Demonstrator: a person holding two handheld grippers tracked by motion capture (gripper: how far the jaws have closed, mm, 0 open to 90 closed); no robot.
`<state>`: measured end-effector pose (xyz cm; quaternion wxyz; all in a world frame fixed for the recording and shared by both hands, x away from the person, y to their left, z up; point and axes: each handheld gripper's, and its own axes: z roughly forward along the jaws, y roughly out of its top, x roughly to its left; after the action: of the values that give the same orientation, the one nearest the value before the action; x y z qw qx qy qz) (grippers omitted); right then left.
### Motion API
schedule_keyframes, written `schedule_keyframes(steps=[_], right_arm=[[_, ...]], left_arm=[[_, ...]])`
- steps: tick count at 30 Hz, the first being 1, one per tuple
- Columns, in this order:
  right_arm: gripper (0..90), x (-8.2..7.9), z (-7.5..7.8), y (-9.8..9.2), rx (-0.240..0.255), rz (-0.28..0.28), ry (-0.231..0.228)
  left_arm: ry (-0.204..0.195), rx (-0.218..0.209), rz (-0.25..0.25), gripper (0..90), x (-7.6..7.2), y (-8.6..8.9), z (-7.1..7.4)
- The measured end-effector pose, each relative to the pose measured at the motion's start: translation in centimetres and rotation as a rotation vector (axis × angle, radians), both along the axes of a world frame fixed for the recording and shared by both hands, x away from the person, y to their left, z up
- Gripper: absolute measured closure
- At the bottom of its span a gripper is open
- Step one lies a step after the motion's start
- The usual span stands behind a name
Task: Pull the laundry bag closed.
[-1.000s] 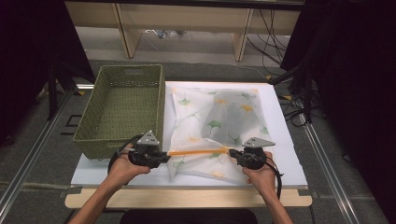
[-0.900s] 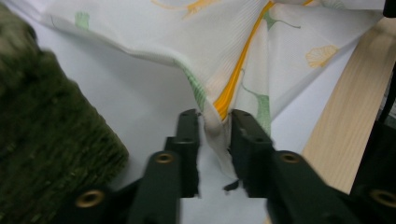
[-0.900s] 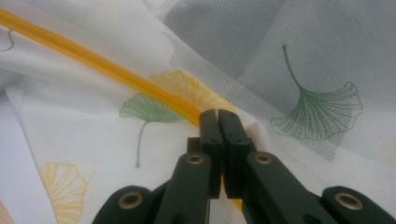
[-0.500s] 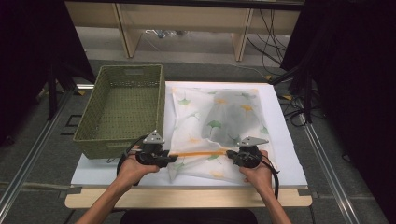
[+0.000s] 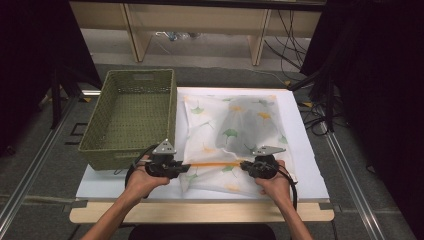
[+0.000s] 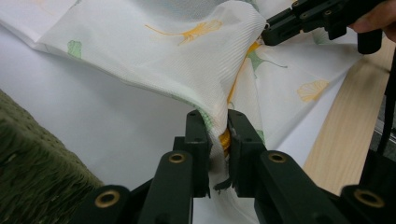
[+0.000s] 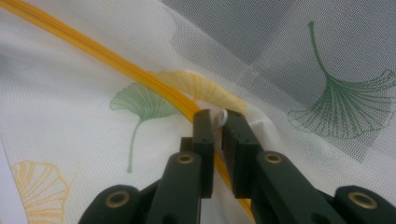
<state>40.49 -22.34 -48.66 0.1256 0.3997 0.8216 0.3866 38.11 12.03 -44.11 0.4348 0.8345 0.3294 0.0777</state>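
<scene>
A white mesh bag printed with green and yellow ginkgo leaves lies flat on the white board. Something grey shows through the mesh. Its orange zipper runs taut between my two grippers near the front edge. My left gripper pinches bunched mesh at the zipper's left end, its jaws having just been closing on it. My right gripper grips the small white zipper pull. Its jaws have just been opening a little, with the pull still between them.
A green woven basket stands empty on the board's left, right beside the bag and close behind my left hand. The board rests on a wooden tabletop. Cables hang off the right side.
Both hands have stayed almost in place. The orange zipper remains stretched between the grippers, and the bag has not shifted.
</scene>
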Motion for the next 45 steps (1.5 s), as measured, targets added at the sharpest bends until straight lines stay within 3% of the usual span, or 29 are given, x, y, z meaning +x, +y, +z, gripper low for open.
schedule_keyframes(steps=[3, 4, 11, 15, 20, 22, 24, 26, 29, 30, 32, 35, 38, 41, 42, 45], right_arm=[[86.9, 0.0, 0.1, 0.1, 0.001, -0.008, 0.015], [87.7, 0.1, 0.1, 0.1, -0.003, 0.012, -0.004], [89.8, -0.1, 0.3, 0.2, -0.017, 0.056, -0.005], [88.5, -0.2, 0.1, 0.0, -0.011, 0.044, 0.011], [88.9, 0.0, -0.2, 0.2, 0.004, 0.040, 0.004], [89.3, 0.0, -0.1, 0.2, -0.013, 0.043, 0.029], [90.0, 0.0, -0.1, 0.2, -0.010, 0.043, 0.006], [90.0, -0.2, 0.2, 0.2, -0.005, 0.022, 0.016], [90.0, -0.4, 0.4, 0.0, 0.016, -0.010, -0.001], [90.0, -0.6, 0.4, 0.0, 0.042, -0.031, 0.019], [90.0, -0.6, 0.5, -0.5, 0.032, -0.056, -0.007], [90.0, -1.0, 0.5, -1.1, 0.058, -0.073, 0.022], [90.0, -1.2, 0.5, -1.6, 0.074, -0.095, 0.000], [90.0, -1.4, 0.4, -2.3, 0.099, -0.132, 0.019], [90.0, -1.5, 0.5, -2.6, 0.087, -0.134, 0.008], [90.0, -1.6, 0.6, -3.3, 0.101, -0.158, 0.009]], left_arm=[[-0.003, -0.004, 0.003, 79.8, 0.0, 0.0, 0.0], [-0.001, 0.004, -0.006, 79.8, 0.1, 0.2, 0.1], [-0.010, -0.003, 0.009, 79.6, 0.0, 0.4, 0.2], [-0.005, -0.021, 0.012, 79.5, 0.0, 0.3, 0.1], [-0.014, -0.011, 0.006, 79.6, 0.0, 0.3, 0.1], [-0.010, -0.017, 0.005, 79.6, 0.0, 0.3, 0.1], [-0.010, -0.016, 0.009, 80.0, 0.0, 0.3, 0.1], [-0.023, 0.015, 0.003, 81.1, -0.1, 0.4, 0.2], [-0.022, 0.000, 0.018, 81.9, -0.2, 0.3, 0.3], [-0.026, -0.002, 0.013, 82.1, -0.2, 0.3, 0.3], [-0.040, 0.021, 0.006, 82.2, -0.3, 0.5, 0.3], [-0.034, 0.026, 0.013, 82.2, -0.3, 0.7, 0.3], [-0.030, 0.024, 0.007, 82.2, -0.3, 0.9, 0.3], [-0.036, 0.033, -0.002, 82.2, -0.4, 0.9, 0.3], [-0.033, 0.024, 0.001, 82.2, -0.4, 0.8, 0.2], [-0.042, 0.057, 0.003, 82.2, -0.6, 0.7, 0.3]])
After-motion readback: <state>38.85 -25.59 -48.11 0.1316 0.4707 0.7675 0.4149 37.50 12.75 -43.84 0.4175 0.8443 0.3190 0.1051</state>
